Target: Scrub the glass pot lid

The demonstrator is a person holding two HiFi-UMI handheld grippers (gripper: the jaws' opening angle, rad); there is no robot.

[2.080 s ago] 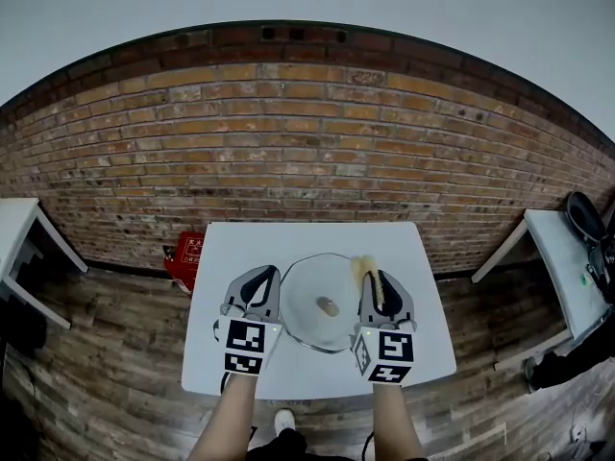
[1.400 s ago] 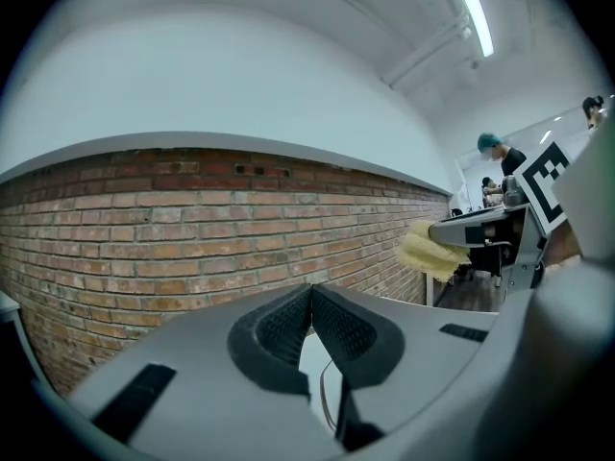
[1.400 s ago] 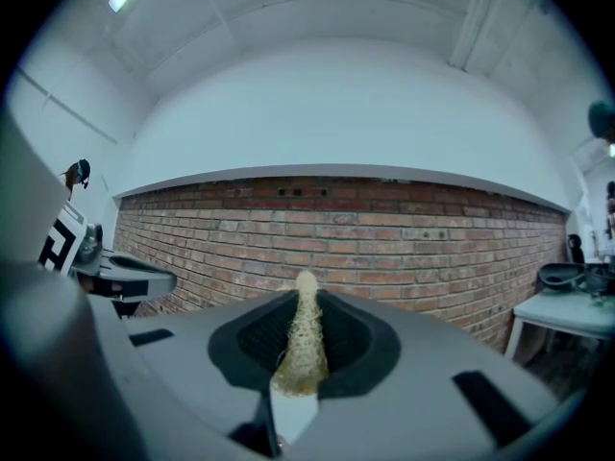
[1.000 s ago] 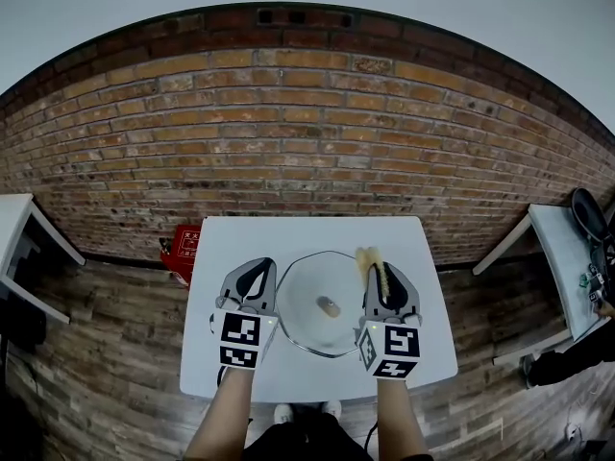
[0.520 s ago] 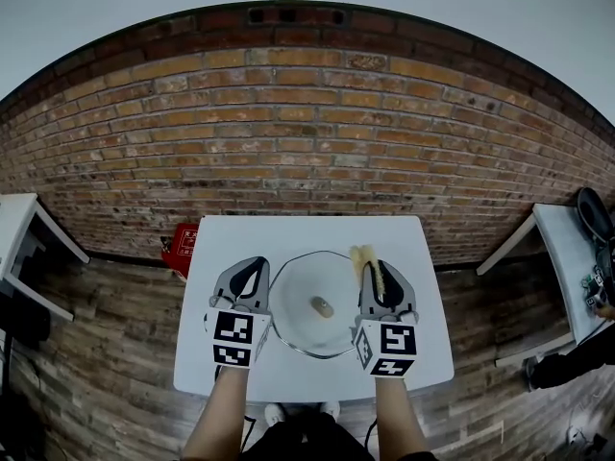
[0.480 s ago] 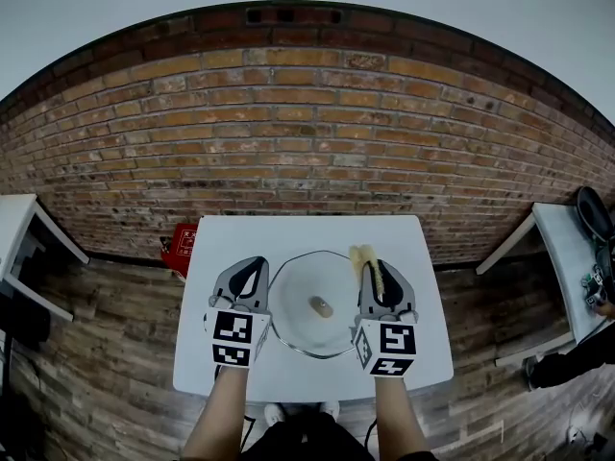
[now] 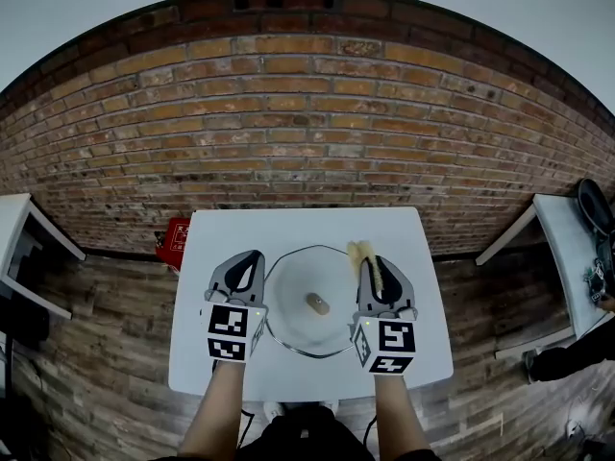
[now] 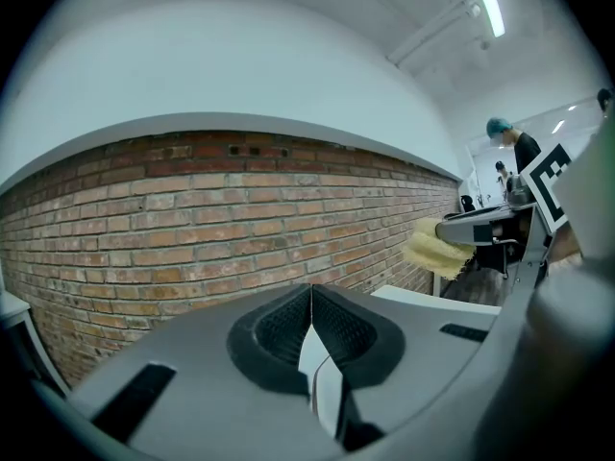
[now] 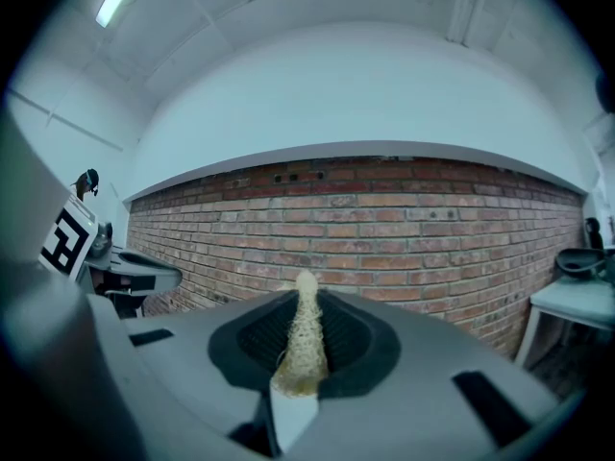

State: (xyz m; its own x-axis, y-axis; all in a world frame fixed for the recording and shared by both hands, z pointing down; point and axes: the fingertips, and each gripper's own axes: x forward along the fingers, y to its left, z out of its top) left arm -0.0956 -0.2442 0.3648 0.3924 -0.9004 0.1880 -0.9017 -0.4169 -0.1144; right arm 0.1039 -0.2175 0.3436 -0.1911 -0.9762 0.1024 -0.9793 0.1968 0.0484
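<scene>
Table [image 7: 221,233] | left gripper [image 7: 254,257] clenched (empty) | right gripper [image 7: 376,275] clamps sponge [image 7: 361,254] | lid [image 7: 296,284] between them

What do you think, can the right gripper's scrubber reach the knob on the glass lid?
Probably yes. The right gripper, shut on the loofah scrubber, is just beside the glass pot lid, and nothing lies between it and the knob.

You have bare white table [image 7: 307,225] above the glass pot lid [image 7: 306,317], before the brick wall [image 7: 307,133] closes off the upper frame. The lid fills the centre, its knob [image 7: 317,303] standing up. Your left gripper [image 7: 252,259] and right gripper [image 7: 378,265] flank it closely, and the scrubber [image 7: 359,252] juts over its upper right rim. Outside the grippers, only narrow table margins remain.
</scene>
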